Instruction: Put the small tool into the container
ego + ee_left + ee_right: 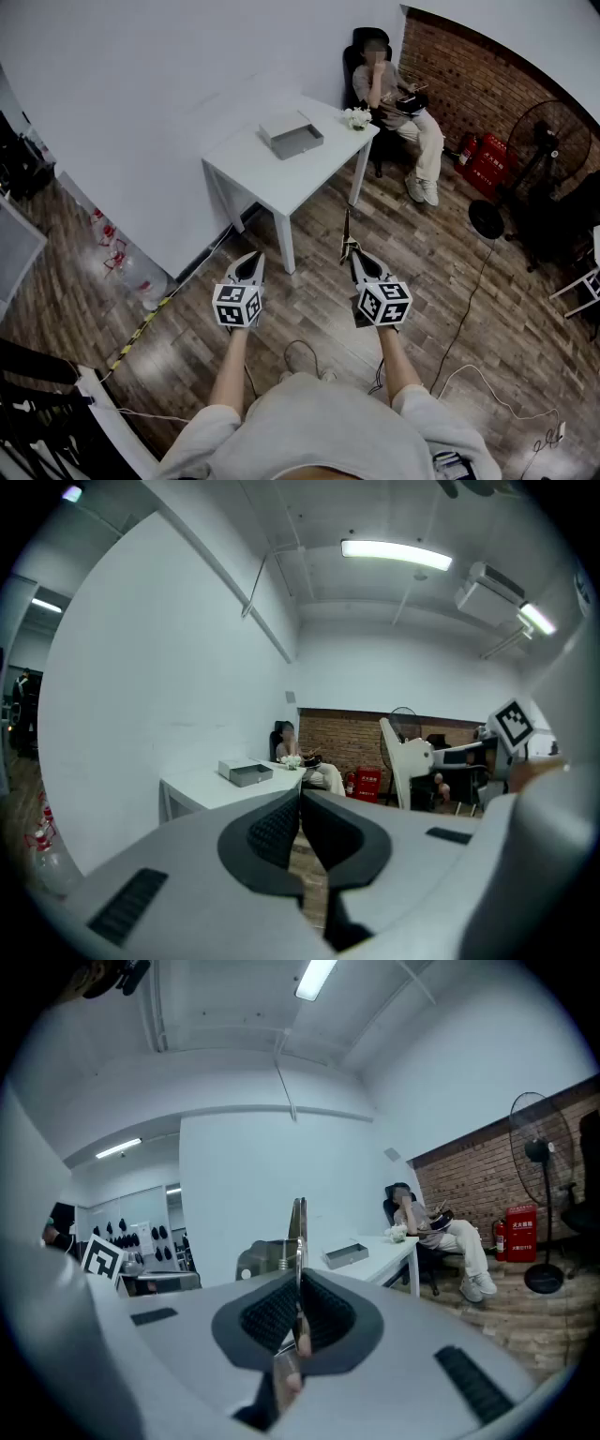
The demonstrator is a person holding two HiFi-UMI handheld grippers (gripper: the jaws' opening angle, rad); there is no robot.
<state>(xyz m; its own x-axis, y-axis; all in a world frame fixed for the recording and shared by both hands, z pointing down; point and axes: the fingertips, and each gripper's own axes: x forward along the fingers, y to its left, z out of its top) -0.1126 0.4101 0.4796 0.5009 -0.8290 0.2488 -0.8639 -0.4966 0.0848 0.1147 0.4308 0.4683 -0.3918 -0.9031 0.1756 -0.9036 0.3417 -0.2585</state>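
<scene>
A thin metal tool sticks forward out of my right gripper, whose jaws are shut on it; in the right gripper view the tool rises from between the black pads of that gripper. My left gripper is level with it to the left, shut with nothing in it. Both hang over the wooden floor, short of the white table. On the table lies the open grey container, also seen as a low grey box.
A small white flower bunch sits at the table's right corner. A person sits in a chair behind it. A standing fan, red extinguishers, floor cables and water bottles ring the area.
</scene>
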